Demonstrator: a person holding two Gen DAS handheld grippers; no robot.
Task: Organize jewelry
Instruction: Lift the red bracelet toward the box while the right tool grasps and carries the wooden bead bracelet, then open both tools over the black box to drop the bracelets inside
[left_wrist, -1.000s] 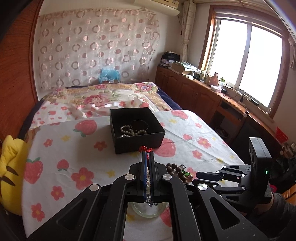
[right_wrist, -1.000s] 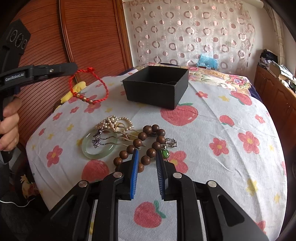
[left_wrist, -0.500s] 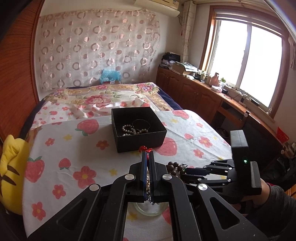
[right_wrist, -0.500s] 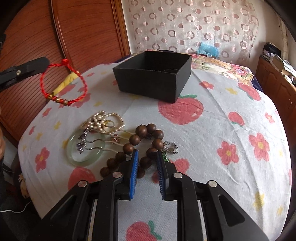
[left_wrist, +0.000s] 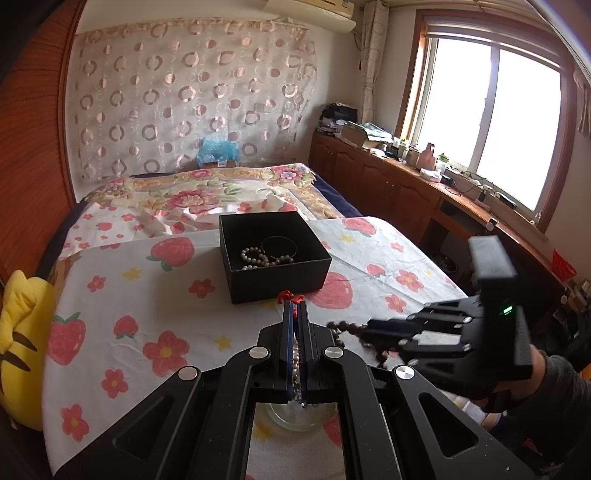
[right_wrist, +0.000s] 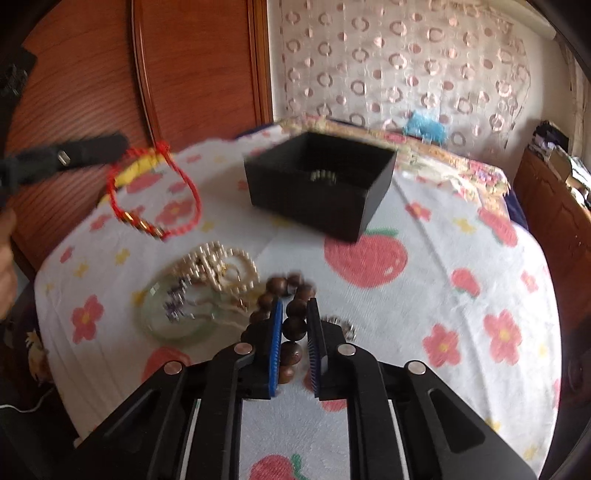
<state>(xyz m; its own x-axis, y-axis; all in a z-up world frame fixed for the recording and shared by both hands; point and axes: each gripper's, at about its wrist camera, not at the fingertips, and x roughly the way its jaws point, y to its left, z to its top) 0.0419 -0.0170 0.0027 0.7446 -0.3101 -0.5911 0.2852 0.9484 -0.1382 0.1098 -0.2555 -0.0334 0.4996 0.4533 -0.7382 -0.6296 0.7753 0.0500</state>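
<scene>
My right hand-held gripper (right_wrist: 294, 325) has just closed on the wooden bead bracelet (right_wrist: 291, 314) near the black box (right_wrist: 317, 192), while my left hand-held gripper (left_wrist: 295, 314) still pinches the red cord bracelet (right_wrist: 155, 195), so both can go boxward.

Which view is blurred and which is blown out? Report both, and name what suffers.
Right wrist view: motion blur smears the black box, the red cord bracelet and the pearl pile; the wooden bead bracelet between the right gripper fingers is soft too. Left wrist view: sharp, but the window is overexposed to white; fisheye bends both.
</scene>
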